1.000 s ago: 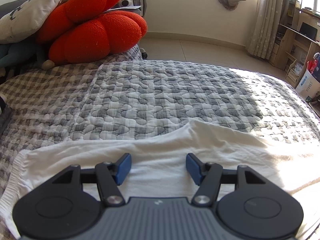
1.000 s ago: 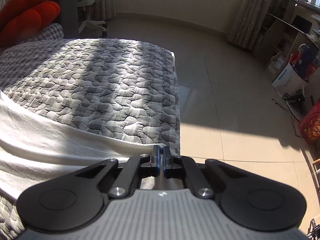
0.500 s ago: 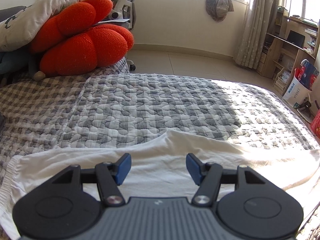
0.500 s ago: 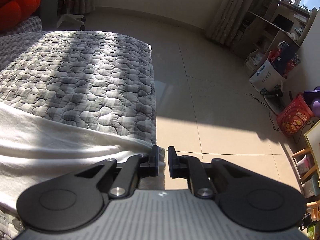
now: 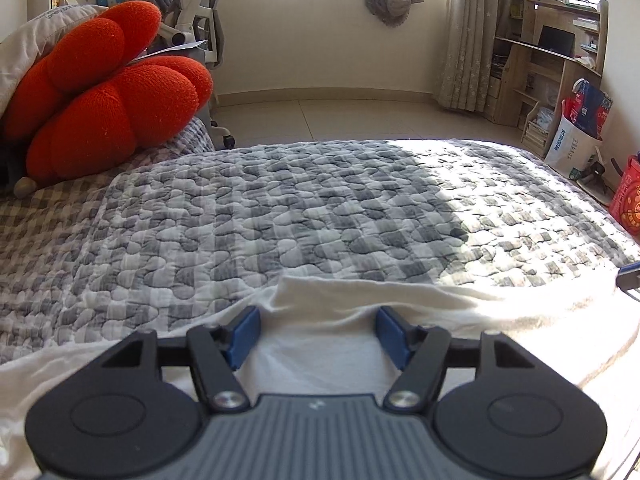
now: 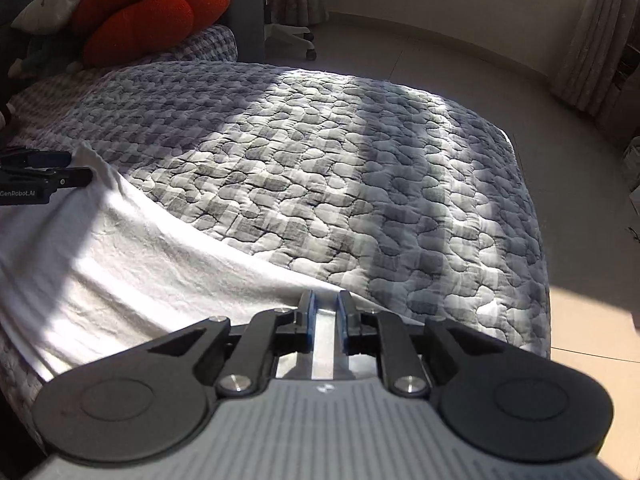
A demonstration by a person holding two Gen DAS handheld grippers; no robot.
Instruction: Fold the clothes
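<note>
with the left gripper (image 5: 316, 330) spread wide over the white cloth (image 5: 320, 356) and the right gripper (image 6: 323, 320) only slightly parted, holding nothing, the cloth could slide off the bed (image 6: 360, 168) edge.

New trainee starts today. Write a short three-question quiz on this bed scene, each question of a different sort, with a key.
1. True or false: the left gripper is shut on the white garment.
2. Where does the orange cushion sit? A) on the floor; B) on the bed, far left in the left wrist view; C) on the white garment.
3. Which gripper's fingers stand closer together, the left gripper's or the right gripper's?

Key
1. False: its fingers are spread wide above the cloth.
2. B.
3. The right gripper's: only a narrow gap shows, at the garment's edge.
</note>
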